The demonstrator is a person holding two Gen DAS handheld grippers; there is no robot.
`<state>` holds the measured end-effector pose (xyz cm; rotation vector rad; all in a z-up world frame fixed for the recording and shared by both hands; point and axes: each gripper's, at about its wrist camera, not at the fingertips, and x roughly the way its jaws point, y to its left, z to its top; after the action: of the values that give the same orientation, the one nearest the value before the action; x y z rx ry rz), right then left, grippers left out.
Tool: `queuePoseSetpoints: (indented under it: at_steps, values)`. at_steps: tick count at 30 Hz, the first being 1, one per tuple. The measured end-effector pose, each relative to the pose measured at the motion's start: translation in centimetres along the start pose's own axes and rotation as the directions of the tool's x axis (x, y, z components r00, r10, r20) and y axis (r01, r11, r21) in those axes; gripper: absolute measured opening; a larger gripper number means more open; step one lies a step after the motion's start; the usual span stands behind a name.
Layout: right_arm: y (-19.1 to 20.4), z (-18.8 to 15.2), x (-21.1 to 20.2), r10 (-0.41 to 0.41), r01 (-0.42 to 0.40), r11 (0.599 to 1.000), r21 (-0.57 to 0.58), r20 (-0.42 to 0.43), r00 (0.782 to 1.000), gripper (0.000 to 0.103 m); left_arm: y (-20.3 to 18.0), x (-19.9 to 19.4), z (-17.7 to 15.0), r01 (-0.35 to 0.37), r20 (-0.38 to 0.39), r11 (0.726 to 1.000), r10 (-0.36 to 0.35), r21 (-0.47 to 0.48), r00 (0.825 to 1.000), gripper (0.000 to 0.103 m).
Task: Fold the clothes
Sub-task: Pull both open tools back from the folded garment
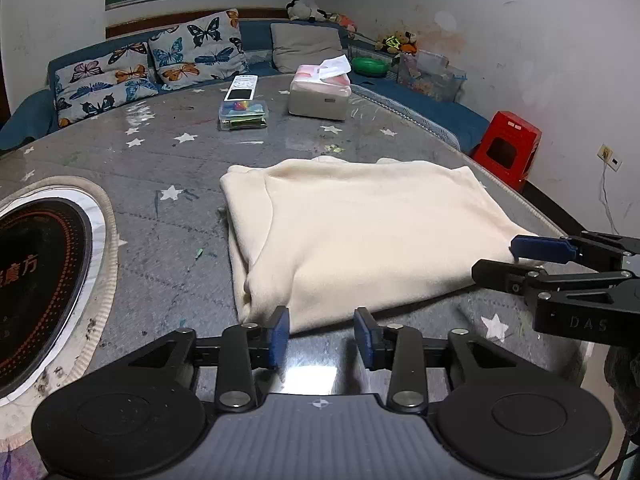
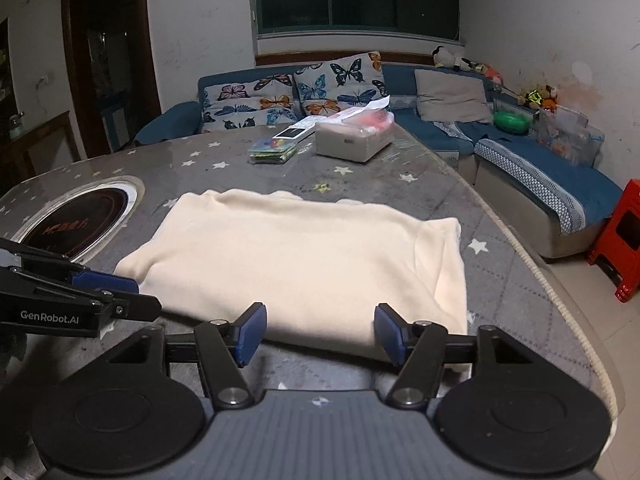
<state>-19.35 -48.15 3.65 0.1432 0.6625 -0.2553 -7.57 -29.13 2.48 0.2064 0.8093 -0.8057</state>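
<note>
Grey star-printed covering spreads over the round tabletop [image 1: 168,160], with a blue corner sofa [image 2: 520,152] and butterfly cushions [image 1: 192,52] behind it under a dark window. At the near middle of the tabletop lies the cream garment [image 1: 360,232], folded into a thick rectangle with its layered edges showing along one side.

At the garment's near edge sits the left gripper [image 1: 321,336], its jaws spread, the blue pads apart and holding nothing. At the same edge, further along, sits the right gripper [image 2: 318,332], jaws likewise spread and empty (the cloth shows between the pads but is not pinched). Each gripper also appears from the side in the other's view, close to a near corner of the garment.

Toward the far side stands a beige tissue box [image 1: 320,94], a white tissue [image 1: 334,66] sticking up from its pink-topped opening. Just beside it is a clear plastic case [image 1: 243,116] holding small colourful items (too small to identify), and a white remote control [image 1: 241,88] rests behind it, overlapping the lid. An induction cooktop [image 1: 36,288] is set into the tabletop on the left. On the sofa's far end sit a green bowl [image 1: 370,66] and a clear bin [image 1: 430,74] of mixed toys, while a red plastic stool [image 1: 508,148] stands on the floor.
</note>
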Motion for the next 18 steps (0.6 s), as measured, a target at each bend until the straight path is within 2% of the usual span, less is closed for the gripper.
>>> queuePoseSetpoints:
  at_steps: [4,6,13,18]
  values:
    - [0.2,-0.3,-0.1,0.0,0.0,1.0,0.003,-0.002,1.0,0.064,0.0,-0.3,-0.3,-0.01,0.001,1.0,0.01,0.002,1.0,0.045]
    - [0.3,-0.5,-0.3,-0.001,0.001,1.0,0.003,-0.001,1.0,0.073,0.1,-0.4,-0.4,-0.016,0.001,1.0,0.016,-0.001,1.0,0.048]
    - [0.8,-1.0,-0.8,-0.001,0.001,1.0,0.007,0.009,1.0,0.075,0.3,-1.1,-1.0,-0.036,0.005,0.999,0.036,-0.013,0.999,0.057]
    - [1.2,-1.3,-1.3,0.001,-0.001,1.0,0.013,0.018,1.0,0.085,0.3,-1.7,-1.5,-0.043,0.012,0.999,0.043,-0.014,0.999,0.066]
